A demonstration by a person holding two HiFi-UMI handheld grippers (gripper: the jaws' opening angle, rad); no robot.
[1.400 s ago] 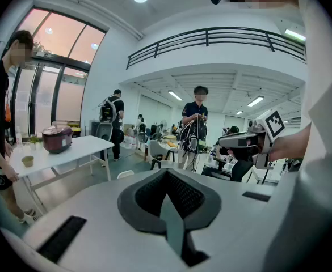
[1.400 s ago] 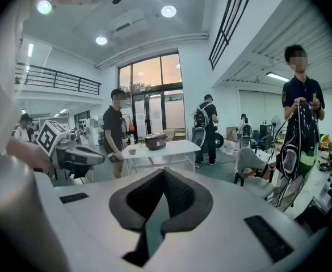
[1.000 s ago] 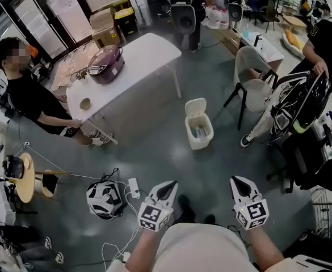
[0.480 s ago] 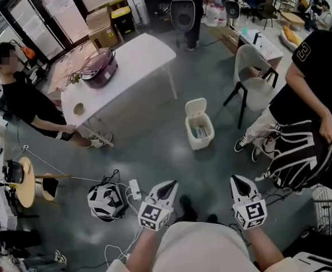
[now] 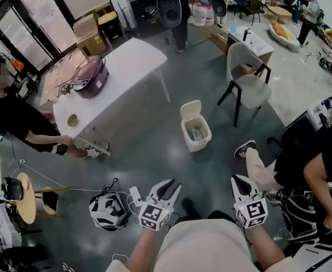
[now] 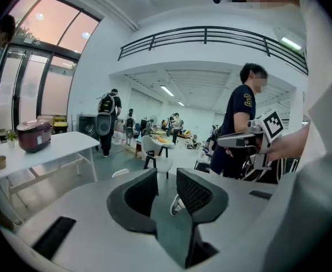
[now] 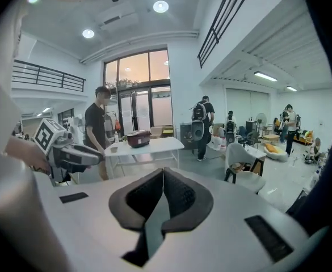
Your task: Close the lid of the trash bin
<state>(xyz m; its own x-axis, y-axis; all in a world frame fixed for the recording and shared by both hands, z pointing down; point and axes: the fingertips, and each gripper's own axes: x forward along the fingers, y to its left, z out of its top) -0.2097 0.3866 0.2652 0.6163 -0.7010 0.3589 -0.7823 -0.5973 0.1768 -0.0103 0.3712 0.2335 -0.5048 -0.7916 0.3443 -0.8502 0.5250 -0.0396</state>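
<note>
The white trash bin (image 5: 196, 134) stands on the grey floor near the middle of the head view, its lid (image 5: 190, 109) tipped up at the far side and some rubbish showing inside. Both grippers are held low at the bottom of that view, well short of the bin. My left gripper (image 5: 167, 186) (image 6: 167, 173) has its jaws opening, with a narrow gap and nothing between them. My right gripper (image 5: 235, 179) (image 7: 164, 171) is shut and empty. Each gripper view also shows the other gripper off to one side.
A white table (image 5: 131, 67) with a purple cooker (image 5: 89, 75) and a cup stands at the back left, with a person (image 5: 18, 120) beside it. A chair (image 5: 246, 78) is behind the bin at the right. A helmet (image 5: 106, 211) and cables lie at the lower left. Another person's leg (image 5: 256, 163) stretches in from the right.
The left gripper's jaws have parted from shut. The person in black at the right has come down toward the lower right, a leg now stretched toward the bin. The right gripper stays shut.
</note>
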